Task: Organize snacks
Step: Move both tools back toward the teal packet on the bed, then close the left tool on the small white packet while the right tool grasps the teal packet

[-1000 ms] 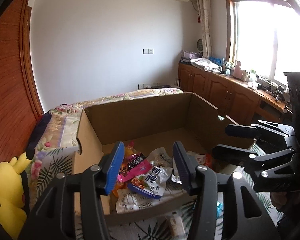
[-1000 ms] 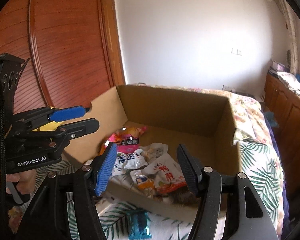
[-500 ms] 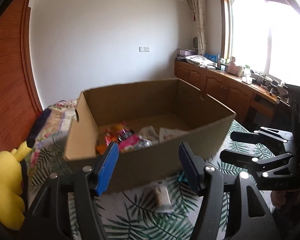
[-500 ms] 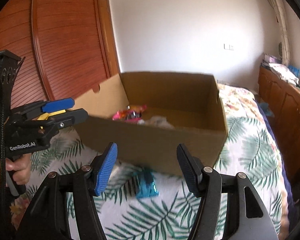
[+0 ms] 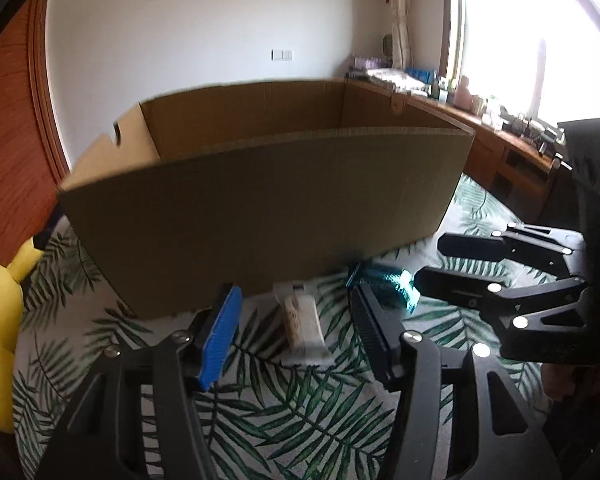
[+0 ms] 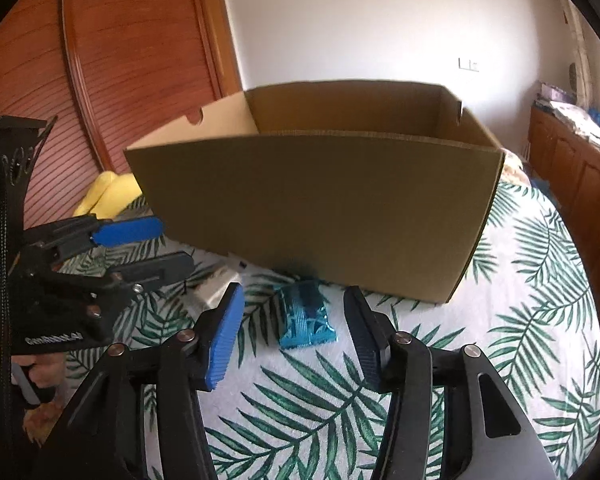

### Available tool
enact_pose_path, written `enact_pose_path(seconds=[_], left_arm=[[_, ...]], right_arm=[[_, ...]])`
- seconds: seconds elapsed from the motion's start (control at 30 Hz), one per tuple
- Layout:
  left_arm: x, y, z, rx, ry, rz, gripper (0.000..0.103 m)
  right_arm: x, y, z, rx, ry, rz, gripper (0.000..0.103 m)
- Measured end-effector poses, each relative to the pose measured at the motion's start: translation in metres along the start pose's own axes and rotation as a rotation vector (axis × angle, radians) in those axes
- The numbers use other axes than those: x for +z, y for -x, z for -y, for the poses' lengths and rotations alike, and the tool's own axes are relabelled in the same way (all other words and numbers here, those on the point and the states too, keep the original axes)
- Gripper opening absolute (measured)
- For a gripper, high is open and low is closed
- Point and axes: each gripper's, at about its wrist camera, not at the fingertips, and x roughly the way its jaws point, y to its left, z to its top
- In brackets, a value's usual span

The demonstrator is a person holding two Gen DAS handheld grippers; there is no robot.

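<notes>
Cardboard box (image 5: 260,208): centre of both views, standing on the palm-print bed cover (image 6: 532,280).
White snack packet (image 5: 304,326): lower centre, between the left gripper (image 5: 296,330) jaws; closing, untouched.
Blue snack packet (image 6: 306,316): between the right gripper (image 6: 294,330) jaws; closing, no contact.

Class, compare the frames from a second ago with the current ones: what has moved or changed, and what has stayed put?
Both tools came down from above the cardboard box to the bedspread in front of it. The left tool now frames the white snack bar, the right tool the blue packet; both are closing, neither grips yet. Box, bar and packet stayed put.
</notes>
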Motion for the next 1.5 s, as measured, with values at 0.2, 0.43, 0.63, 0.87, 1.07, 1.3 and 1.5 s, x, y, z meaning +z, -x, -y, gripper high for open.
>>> enact_pose_path(seconds=[0.2, 0.43, 0.63, 0.87, 1.07, 1.3, 1.5], left_arm=[[-0.004, -0.021, 0.002, 0.02, -0.009, -0.069, 0.047], [-0.006, -0.035, 0.005, 0.028, -0.002, -0.124, 0.043], [-0.006, -0.041, 0.007, 0.015, -0.011, -0.161, 0.019], [-0.005, -0.036, -0.002, 0.0, -0.006, -0.137, 0.019], [-0.01, -0.014, -0.007, -0.018, 0.003, -0.11, 0.019], [-0.014, 0.011, -0.012, -0.03, 0.011, -0.078, 0.019], [-0.024, 0.022, -0.021, -0.035, 0.036, -0.073, 0.019]], right_arm=[[-0.004, -0.008, 0.001, 0.006, -0.002, -0.017, 0.052], [-0.006, -0.007, -0.001, 0.011, 0.019, -0.021, 0.052], [-0.006, -0.01, -0.002, 0.018, 0.019, -0.028, 0.052], [-0.005, -0.014, -0.002, 0.011, 0.025, -0.049, 0.052], [-0.002, -0.025, -0.007, -0.004, 0.036, -0.085, 0.049], [0.005, -0.039, -0.01, -0.011, 0.032, -0.138, 0.043], [0.011, -0.055, -0.008, -0.036, 0.038, -0.18, 0.043]])
